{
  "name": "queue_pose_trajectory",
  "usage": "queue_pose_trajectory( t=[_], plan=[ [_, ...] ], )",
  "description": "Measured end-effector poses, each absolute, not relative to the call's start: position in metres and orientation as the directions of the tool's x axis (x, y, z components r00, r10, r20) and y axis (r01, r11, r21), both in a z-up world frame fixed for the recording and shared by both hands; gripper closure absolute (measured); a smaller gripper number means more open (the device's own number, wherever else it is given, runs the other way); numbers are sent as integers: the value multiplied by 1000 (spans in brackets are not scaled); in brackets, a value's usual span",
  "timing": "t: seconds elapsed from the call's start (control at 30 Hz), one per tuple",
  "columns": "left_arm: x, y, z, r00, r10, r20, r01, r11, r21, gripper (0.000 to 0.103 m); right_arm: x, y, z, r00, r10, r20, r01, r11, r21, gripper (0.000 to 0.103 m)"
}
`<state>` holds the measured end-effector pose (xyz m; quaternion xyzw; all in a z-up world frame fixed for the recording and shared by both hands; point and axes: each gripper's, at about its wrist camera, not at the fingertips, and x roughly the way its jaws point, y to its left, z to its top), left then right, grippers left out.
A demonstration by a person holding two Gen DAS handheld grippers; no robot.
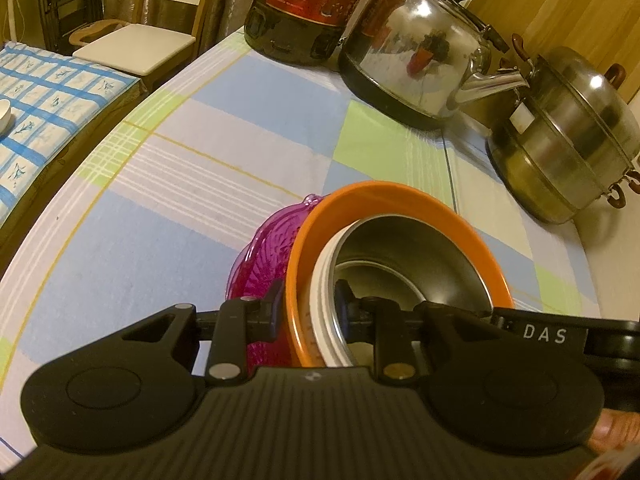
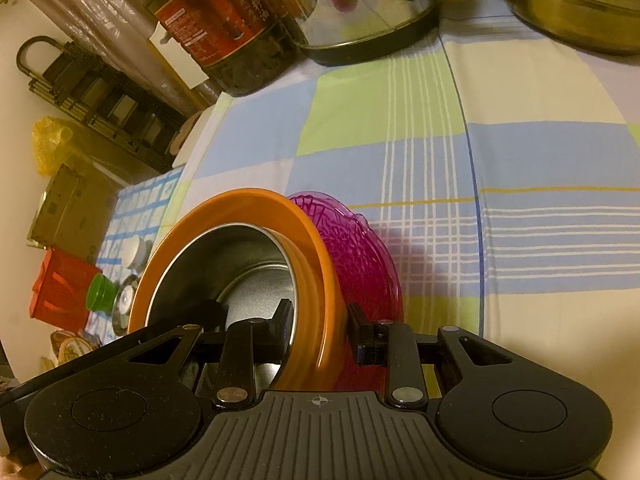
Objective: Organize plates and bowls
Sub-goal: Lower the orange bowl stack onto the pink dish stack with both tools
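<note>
A stack of a steel bowl [image 1: 404,256], an orange bowl [image 1: 400,196] and a purple patterned plate [image 1: 264,256] is held tilted above the checked tablecloth. My left gripper [image 1: 308,312] is shut on one side of the stack's rim, one finger behind the purple plate, the other inside the steel bowl. My right gripper [image 2: 320,328] is shut on the opposite side, one finger inside the steel bowl [image 2: 244,272], the other against the purple plate [image 2: 360,252], with the orange bowl [image 2: 316,236] between them.
A steel kettle [image 1: 416,52], a lidded steel pot [image 1: 568,140] and a large oil bottle [image 1: 304,4] stand at the table's far edge. A chair [image 1: 140,48] and a second table with a blue checked cloth [image 1: 44,92] lie to the left.
</note>
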<state>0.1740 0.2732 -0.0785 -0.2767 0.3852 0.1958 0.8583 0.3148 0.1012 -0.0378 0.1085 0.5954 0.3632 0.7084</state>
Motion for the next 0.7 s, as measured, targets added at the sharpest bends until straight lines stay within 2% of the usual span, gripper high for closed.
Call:
queue_pose_trajectory(
  t=[0.7],
  plan=[
    [174, 279, -82, 640, 115, -760, -558, 750, -356, 80, 310, 103, -37, 40, 640, -767, -400, 714, 575, 73]
  ],
)
